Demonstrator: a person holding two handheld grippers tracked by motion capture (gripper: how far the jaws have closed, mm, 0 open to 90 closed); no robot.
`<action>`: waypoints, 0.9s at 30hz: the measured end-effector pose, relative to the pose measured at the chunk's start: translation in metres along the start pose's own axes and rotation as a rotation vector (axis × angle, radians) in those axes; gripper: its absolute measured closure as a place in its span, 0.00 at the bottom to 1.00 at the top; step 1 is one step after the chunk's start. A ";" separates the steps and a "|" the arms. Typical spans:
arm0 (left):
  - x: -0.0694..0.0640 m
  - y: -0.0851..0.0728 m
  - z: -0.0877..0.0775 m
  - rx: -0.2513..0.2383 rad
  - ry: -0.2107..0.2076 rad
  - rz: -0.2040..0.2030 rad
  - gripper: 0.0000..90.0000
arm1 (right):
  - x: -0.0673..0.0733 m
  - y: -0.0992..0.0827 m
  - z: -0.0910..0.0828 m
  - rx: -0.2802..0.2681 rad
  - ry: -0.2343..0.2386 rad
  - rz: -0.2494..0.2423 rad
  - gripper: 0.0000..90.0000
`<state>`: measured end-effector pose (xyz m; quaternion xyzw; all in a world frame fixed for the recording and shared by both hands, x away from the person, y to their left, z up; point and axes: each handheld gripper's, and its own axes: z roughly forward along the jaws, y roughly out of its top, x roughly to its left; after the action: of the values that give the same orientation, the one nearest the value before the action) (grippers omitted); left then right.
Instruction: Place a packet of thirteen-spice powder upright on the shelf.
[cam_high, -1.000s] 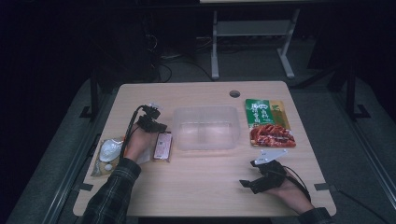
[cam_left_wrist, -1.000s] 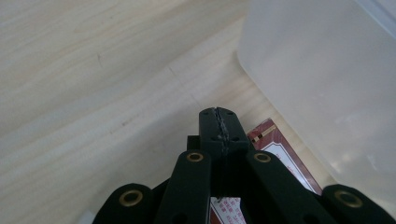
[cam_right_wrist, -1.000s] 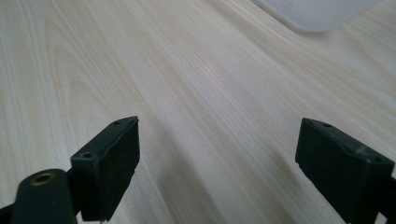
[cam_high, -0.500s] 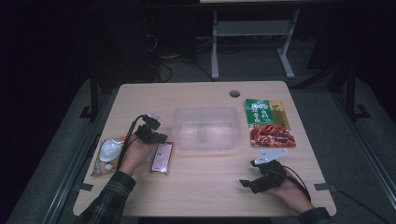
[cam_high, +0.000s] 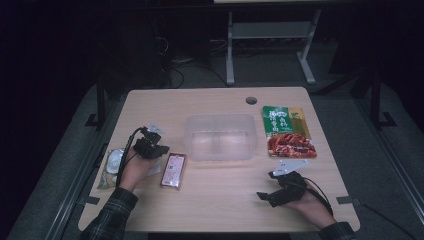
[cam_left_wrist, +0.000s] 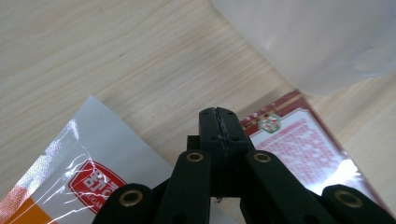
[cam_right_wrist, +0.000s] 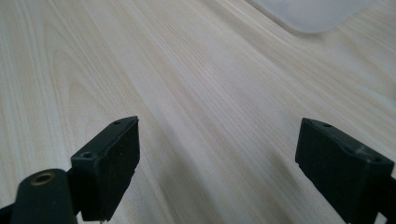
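Observation:
My left gripper (cam_high: 160, 149) hangs shut over the table's left side, just left of a red snack packet (cam_high: 173, 171) that lies flat. In the left gripper view its jaws (cam_left_wrist: 218, 115) are pressed together with nothing between them, above the gap between a white and orange packet (cam_left_wrist: 79, 161) and the red packet (cam_left_wrist: 299, 149). A clear plastic container (cam_high: 220, 137) stands at the table's middle, and its corner (cam_left_wrist: 322, 42) is just ahead of the left jaws. My right gripper (cam_high: 267, 185) rests near the front right, jaws wide open over bare wood (cam_right_wrist: 219, 154).
A green packet and a red meat packet (cam_high: 287, 131) lie right of the container. A pale wrapped item (cam_high: 112, 164) sits at the left edge under the left forearm. A cable hole (cam_high: 251, 100) is at the back. The table (cam_high: 220, 210) is light wood.
The left hand has drawn back from the container toward the front left. The red packet lies slightly nearer the front edge than a second ago. The right hand has stayed put.

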<state>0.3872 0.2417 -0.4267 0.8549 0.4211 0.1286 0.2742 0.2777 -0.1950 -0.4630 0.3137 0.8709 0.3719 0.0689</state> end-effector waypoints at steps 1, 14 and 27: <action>0.000 0.000 0.003 0.006 0.000 -0.006 1.00 | 0.001 0.000 0.000 0.003 -0.001 0.004 0.15; -0.003 0.000 0.016 0.055 -0.024 0.039 1.00 | -0.001 0.000 0.000 0.003 -0.002 0.005 0.15; -0.012 0.014 0.018 -0.003 -0.051 0.083 1.00 | -0.001 0.000 0.001 0.006 0.000 0.001 0.15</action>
<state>0.3971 0.2188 -0.4335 0.8741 0.3782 0.1188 0.2806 0.2787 -0.1947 -0.4639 0.3142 0.8720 0.3692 0.0678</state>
